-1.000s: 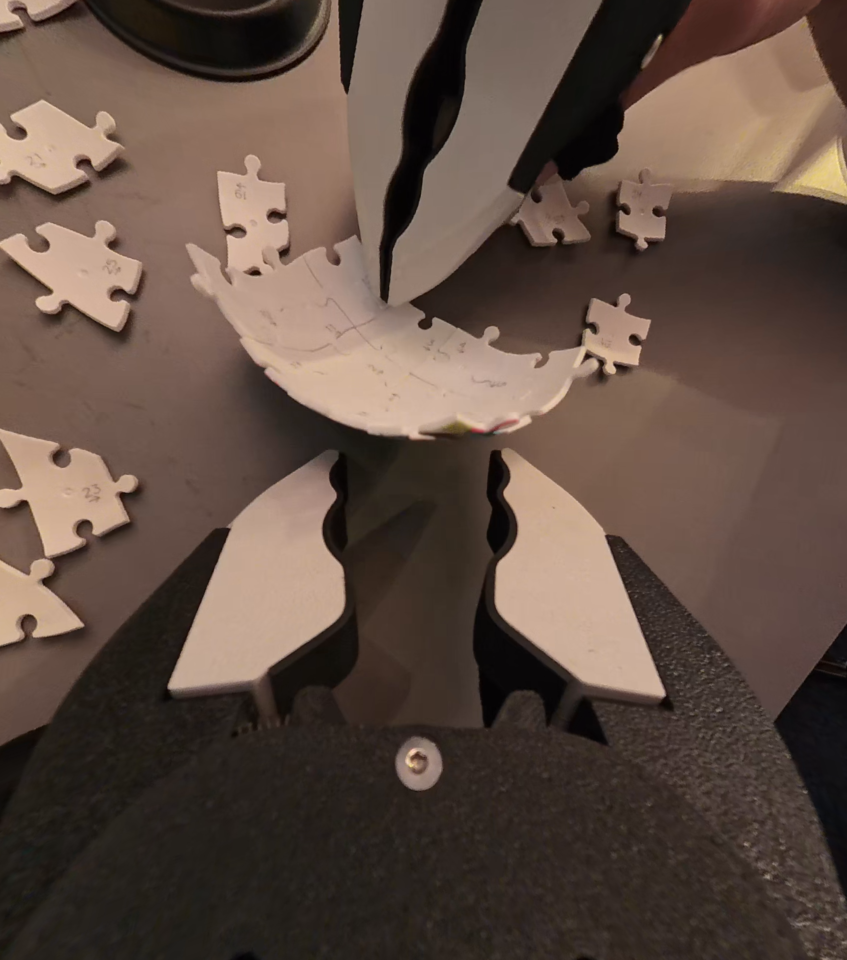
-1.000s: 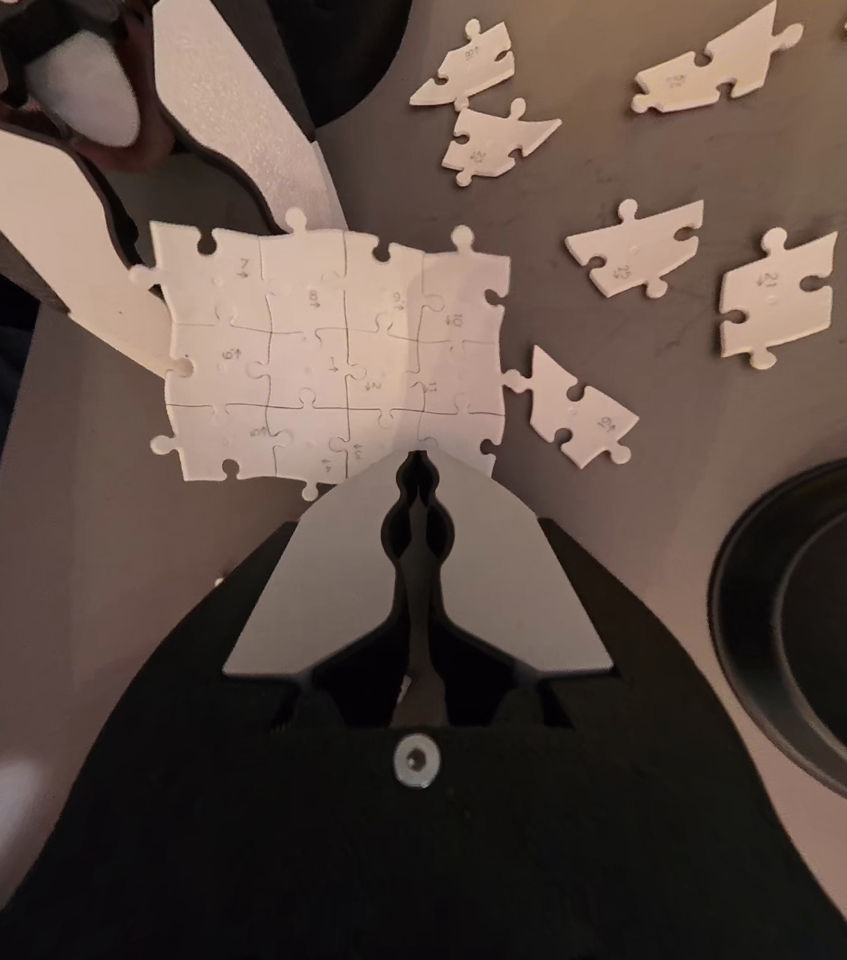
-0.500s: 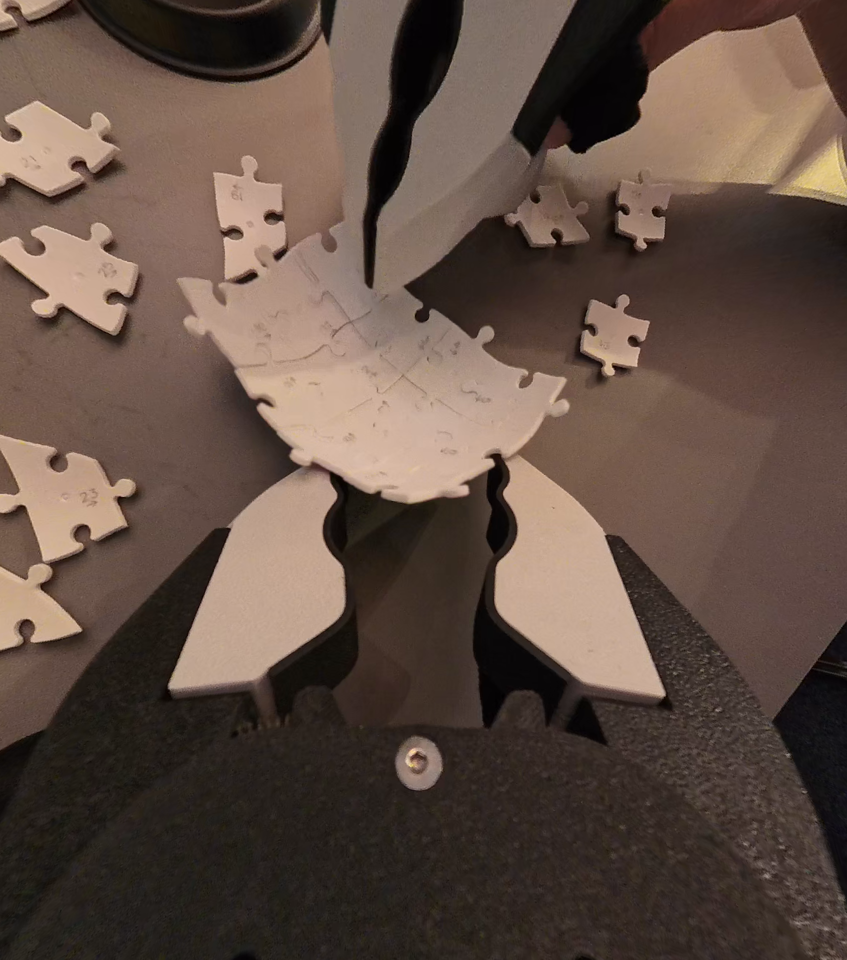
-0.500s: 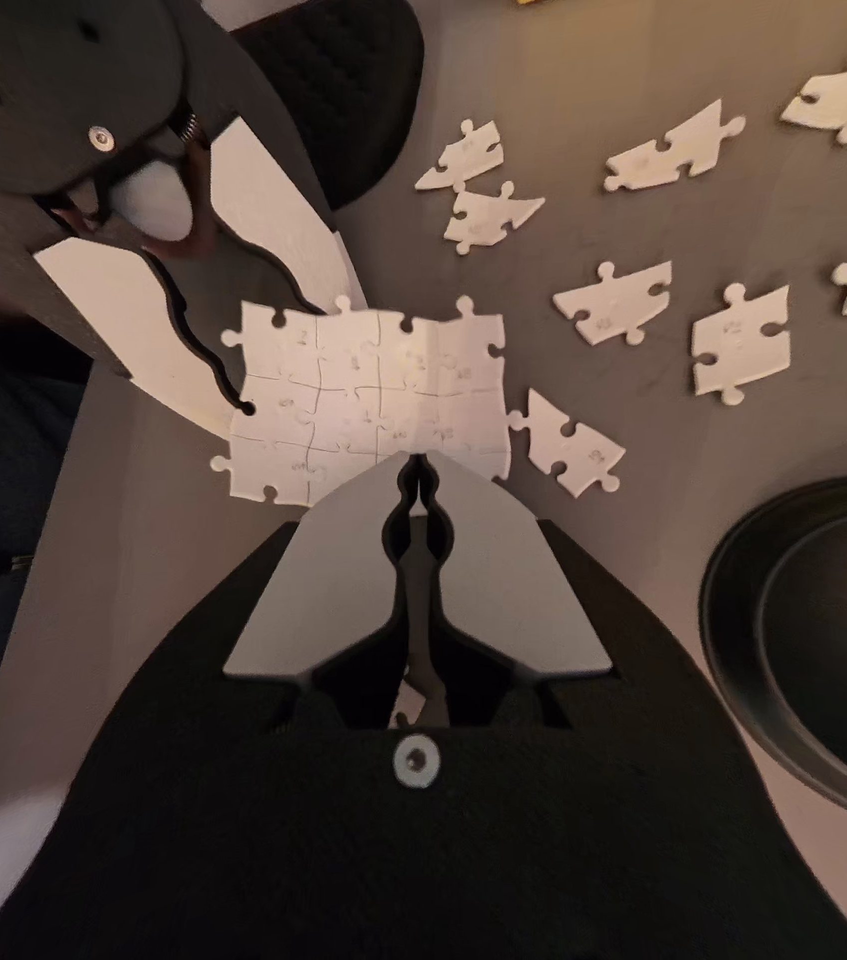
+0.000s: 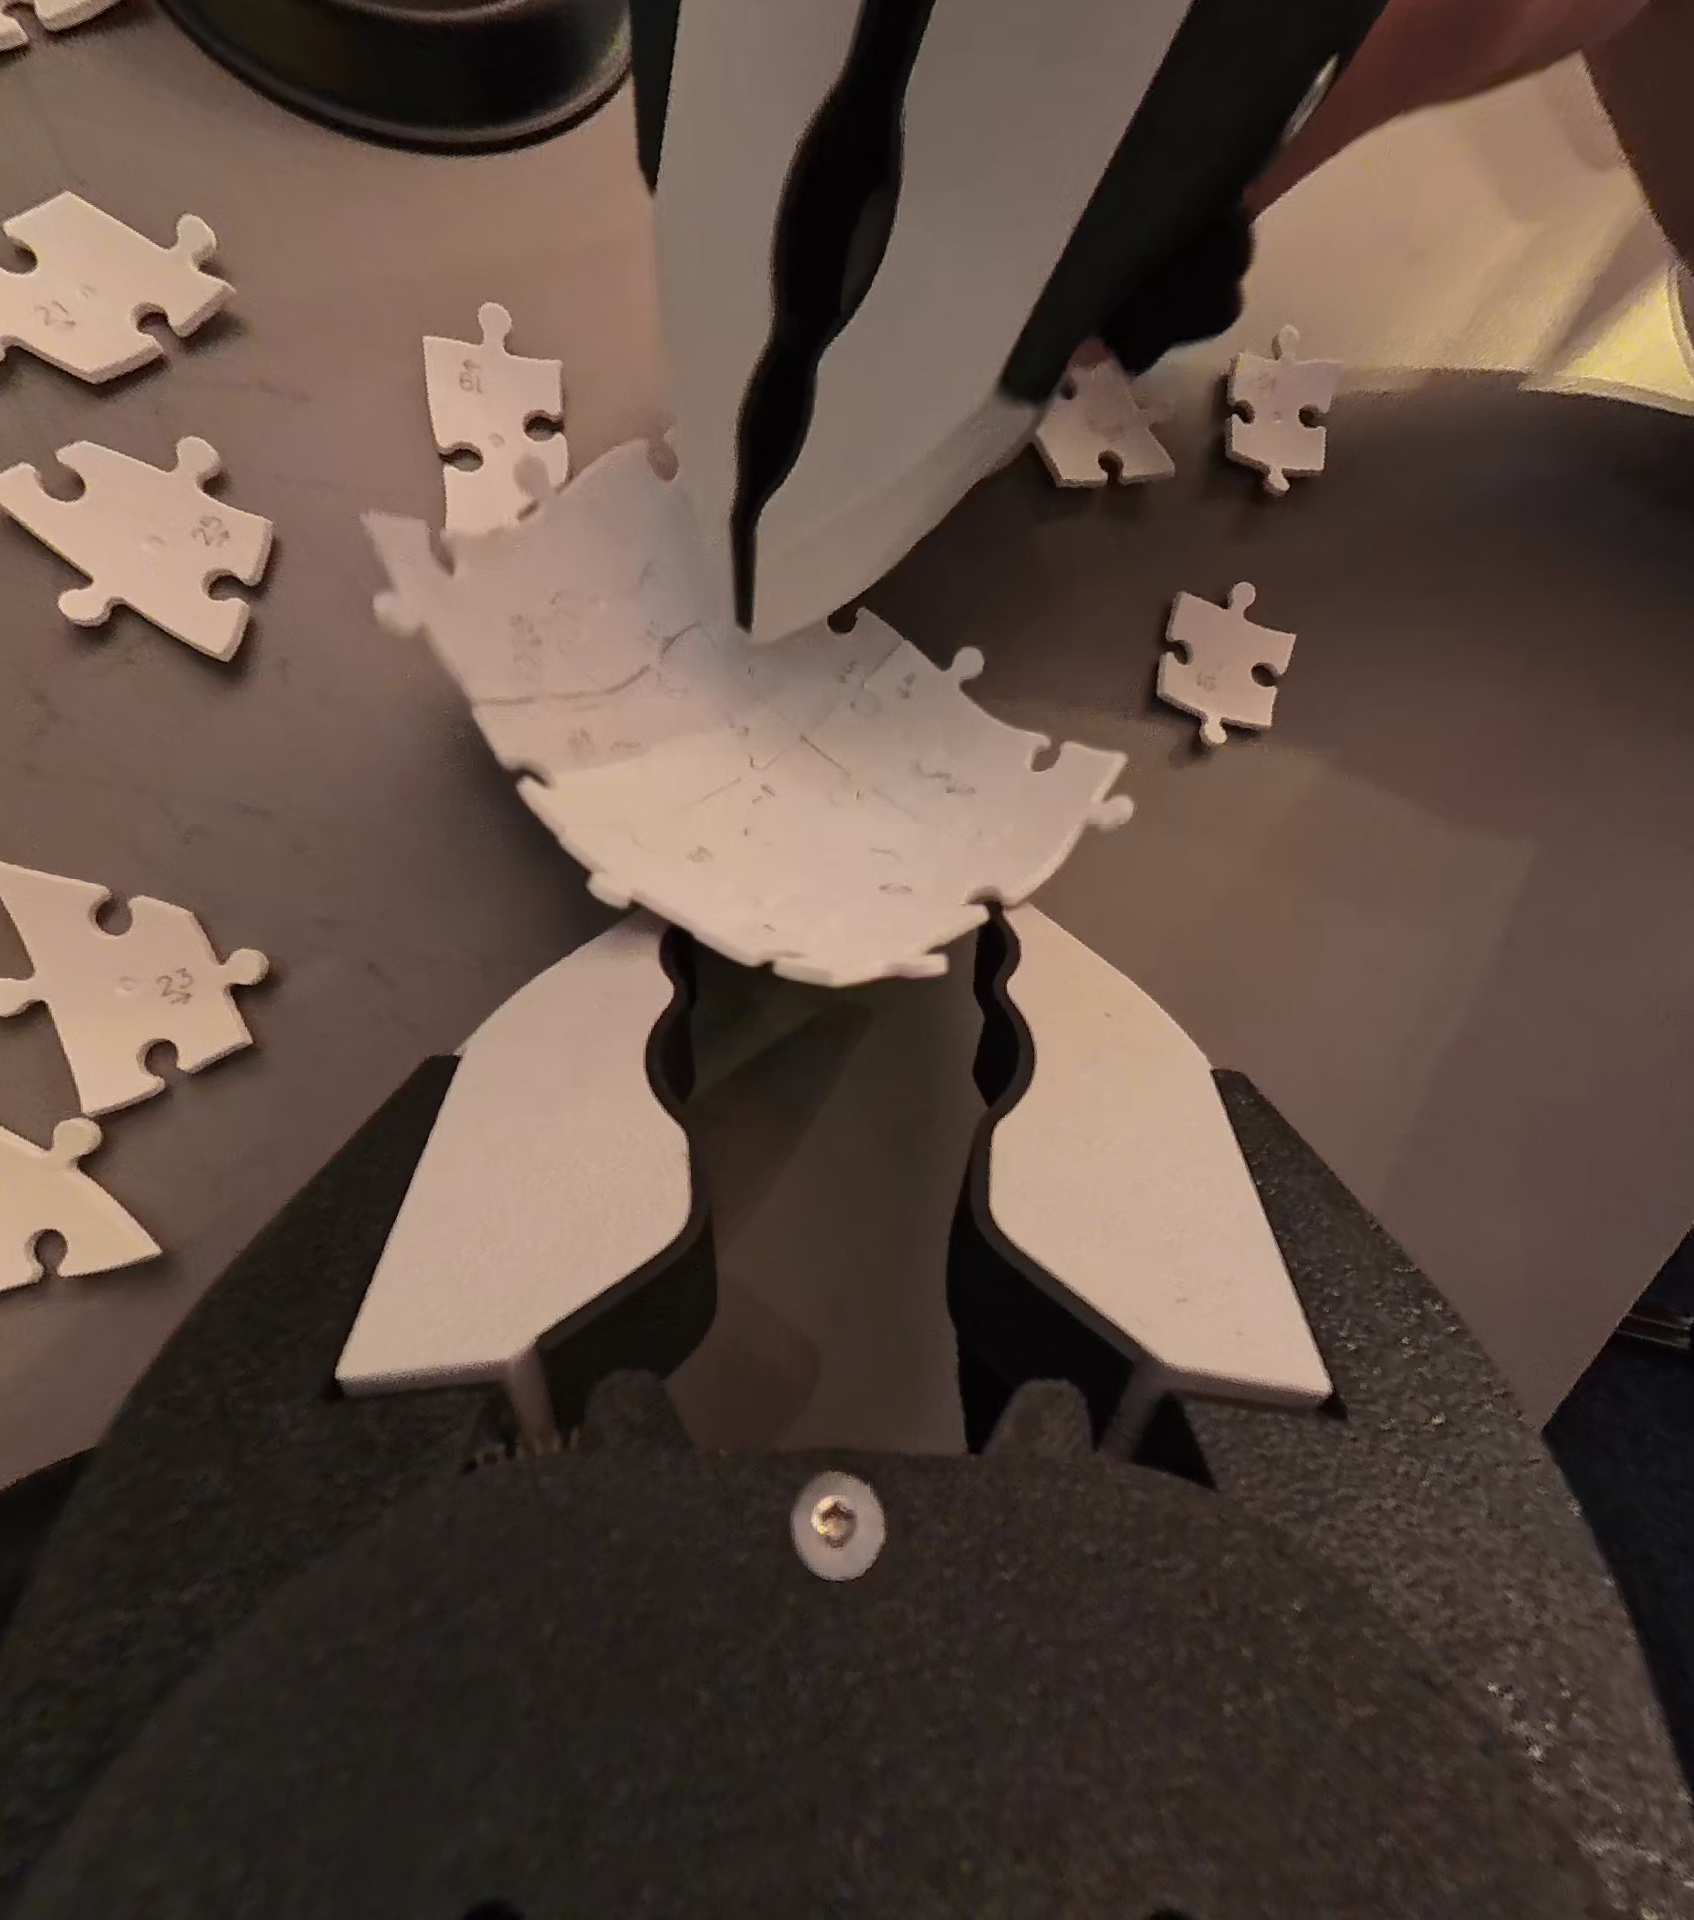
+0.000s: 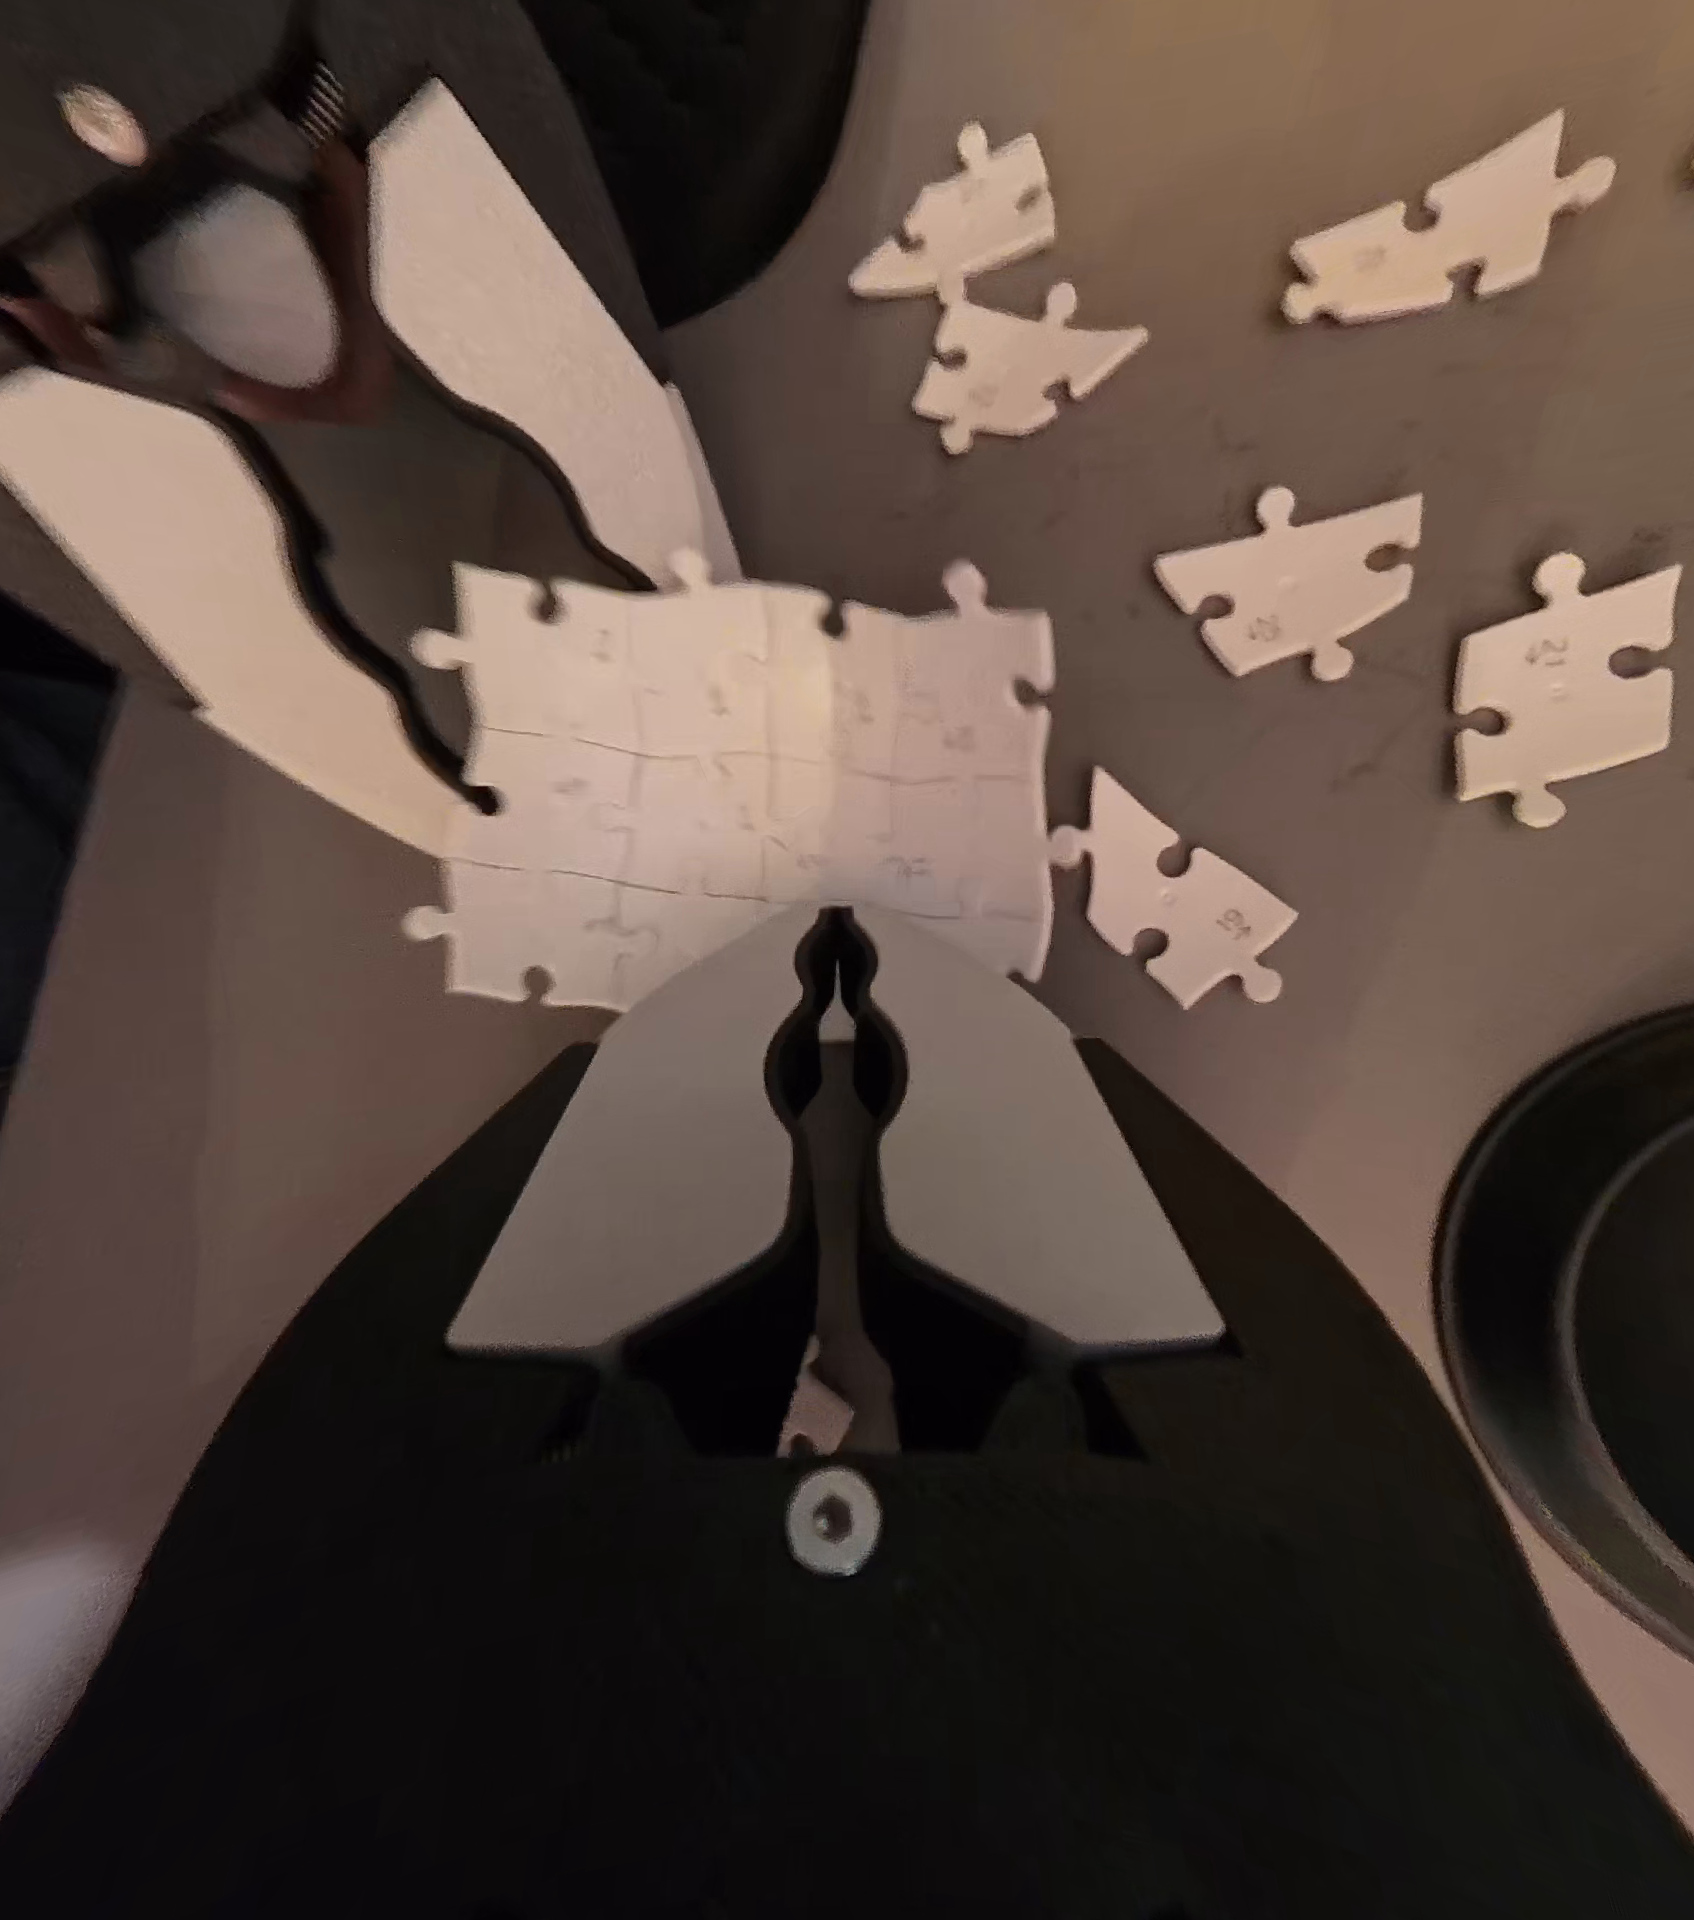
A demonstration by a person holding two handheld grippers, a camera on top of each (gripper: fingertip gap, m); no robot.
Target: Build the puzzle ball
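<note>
Left claw (image 5: pixel 832 966) gapes wide, gripping nothing, tips right at the near rim of the curved shell (image 5: pixel 760 790). The shell has tipped down toward it from a second ago and still hangs above the desk (image 5: pixel 1445 935). Beyond, the right claw (image 6: pixel 835 920) stays pinched tight on its far edge. Handover looks close. Loose pieces (image 5: pixel 147 987) wait at left, black dish (image 6: pixel 1653 1351) farther off.

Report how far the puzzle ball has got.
Done: one curved panel of joined pieces. In hand: the right gripper is shut on the panel's edge, and the left gripper, jaws open, is at the opposite edge. Left: many loose pieces lie on the table, so most remains.
</note>
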